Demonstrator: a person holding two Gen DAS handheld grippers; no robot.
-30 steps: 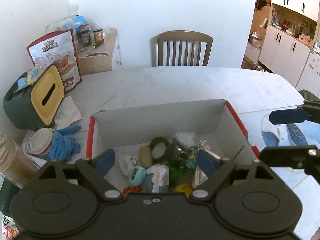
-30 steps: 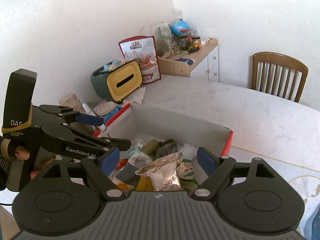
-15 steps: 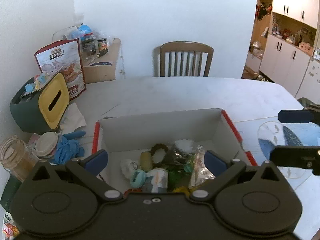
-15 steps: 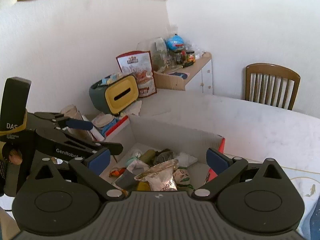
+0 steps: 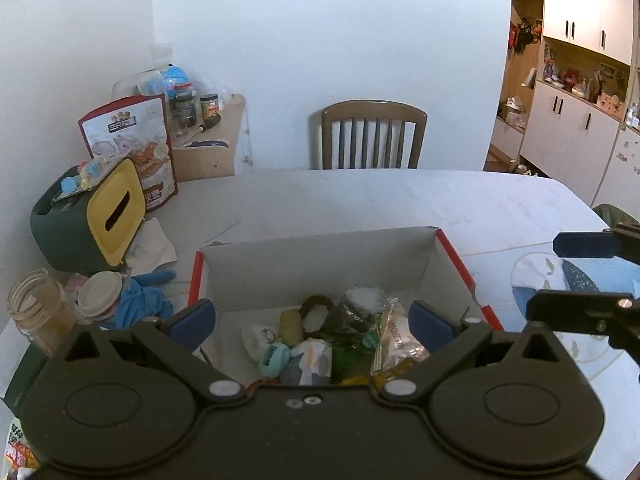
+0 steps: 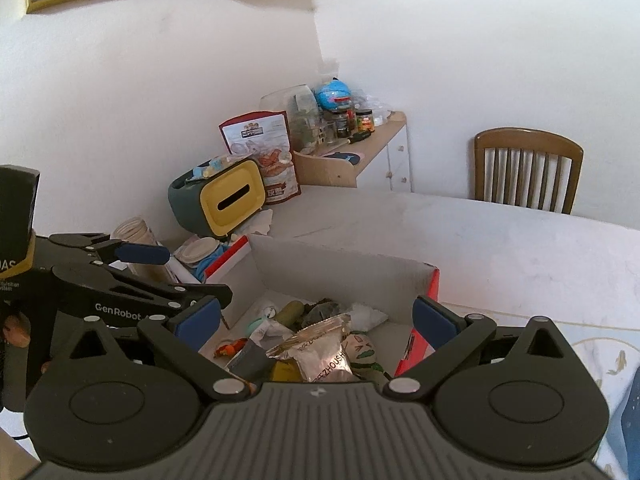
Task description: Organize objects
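Red-edged cardboard box [image 5: 452, 252] of small clutter; left gripper [image 5: 312, 320] and right gripper [image 6: 316, 316] both spread wide, empty.
Crinkly silver foil snack packet [image 6: 324, 350]: likely light, slippery; best pinched by its sealed top edge.

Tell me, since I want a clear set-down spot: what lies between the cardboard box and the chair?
Only bare white tabletop between the cardboard box and the chair; both wrist views show it.

Soft even daylight, faint shadows, sharp centre, strong fisheye bending, dark vignetted corners
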